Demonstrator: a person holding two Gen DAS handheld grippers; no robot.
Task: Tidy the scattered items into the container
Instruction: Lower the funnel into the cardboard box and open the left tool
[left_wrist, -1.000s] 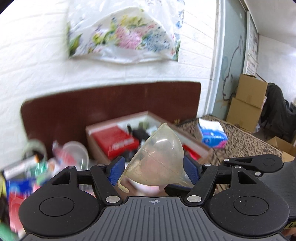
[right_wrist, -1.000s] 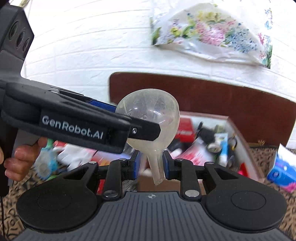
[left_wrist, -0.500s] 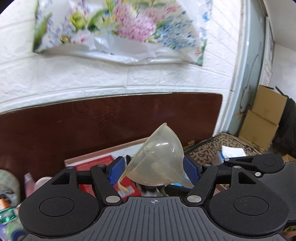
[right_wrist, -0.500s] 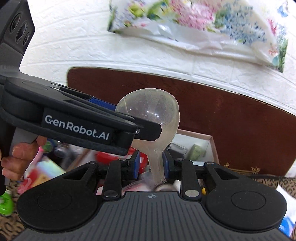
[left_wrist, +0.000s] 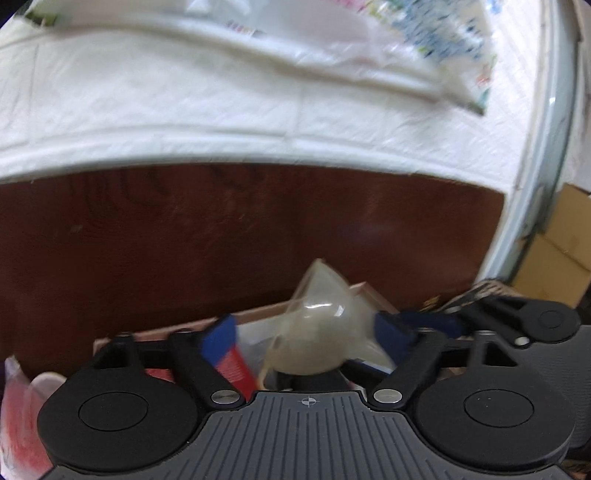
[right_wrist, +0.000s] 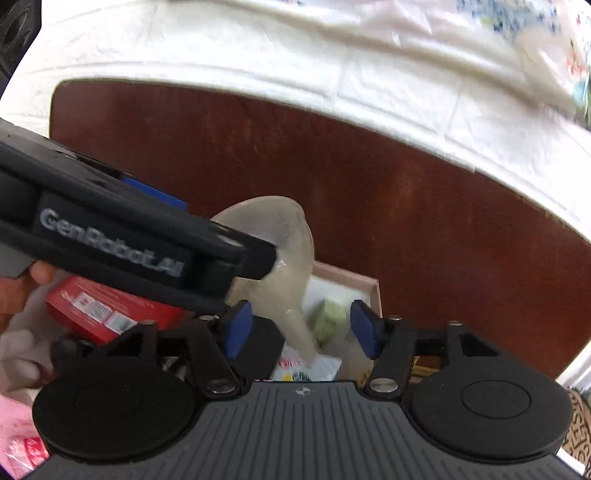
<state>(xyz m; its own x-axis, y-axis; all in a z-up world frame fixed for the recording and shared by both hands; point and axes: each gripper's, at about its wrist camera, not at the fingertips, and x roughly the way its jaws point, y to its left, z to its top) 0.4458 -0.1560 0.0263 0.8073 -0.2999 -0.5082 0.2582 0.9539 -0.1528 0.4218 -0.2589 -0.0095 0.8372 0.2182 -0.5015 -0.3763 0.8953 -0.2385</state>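
Left gripper (left_wrist: 306, 334) level across the bottom of the left wrist view, blue pads (left_wrist: 221, 339) spread wide, neither one clearly pressed to anything; seen side-on in the right wrist view as a black bar slanting in from the left, its tip reaching toward the middle of the frame; bare fingers (right_wrist: 40, 271) of the holding hand curled under that bar at the left edge; right gripper (right_wrist: 299, 330) also level, blue pads (right_wrist: 364, 332) parted with clear space on both sides; right finger's black linkage poking into the left wrist view at the right edge; both views blurred.
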